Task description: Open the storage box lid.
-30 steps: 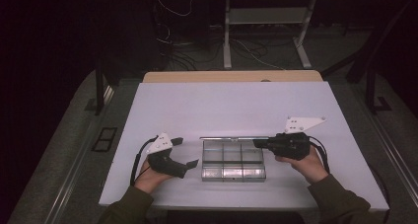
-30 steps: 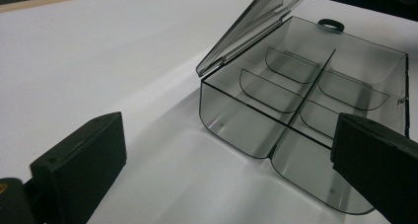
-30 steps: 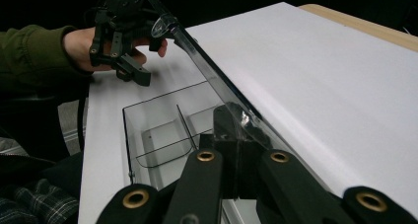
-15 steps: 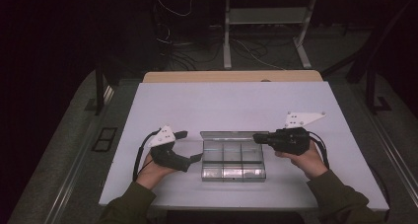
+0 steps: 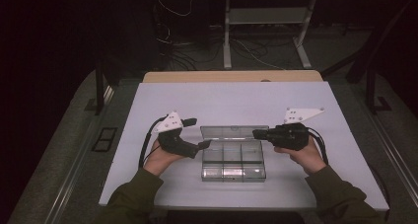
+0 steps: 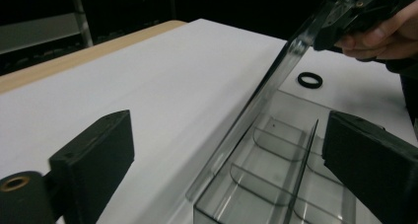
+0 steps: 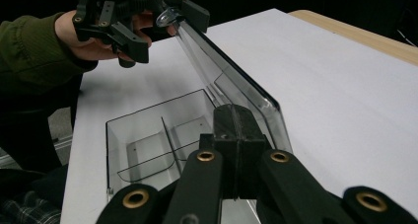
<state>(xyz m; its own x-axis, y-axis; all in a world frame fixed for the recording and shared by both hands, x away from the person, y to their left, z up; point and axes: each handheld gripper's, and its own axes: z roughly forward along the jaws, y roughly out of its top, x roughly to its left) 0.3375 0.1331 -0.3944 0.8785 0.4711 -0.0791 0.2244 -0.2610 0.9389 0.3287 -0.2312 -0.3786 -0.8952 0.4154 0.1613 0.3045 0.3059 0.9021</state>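
Two grippers are working at one clear compartment box lying in the lower middle of the frame on the white counter. Its lid is standing raised along the far edge, long axis running left to right. The right gripper is pinching the lid's right end with closed jaws; the left gripper (jaws wide, just been narrowing slightly, gripping nothing) is waiting at the left end. The compartments are looking empty.

Stood near the table's front edge: a clear compartmented box, empty, its hinged lid raised upright along the far side.
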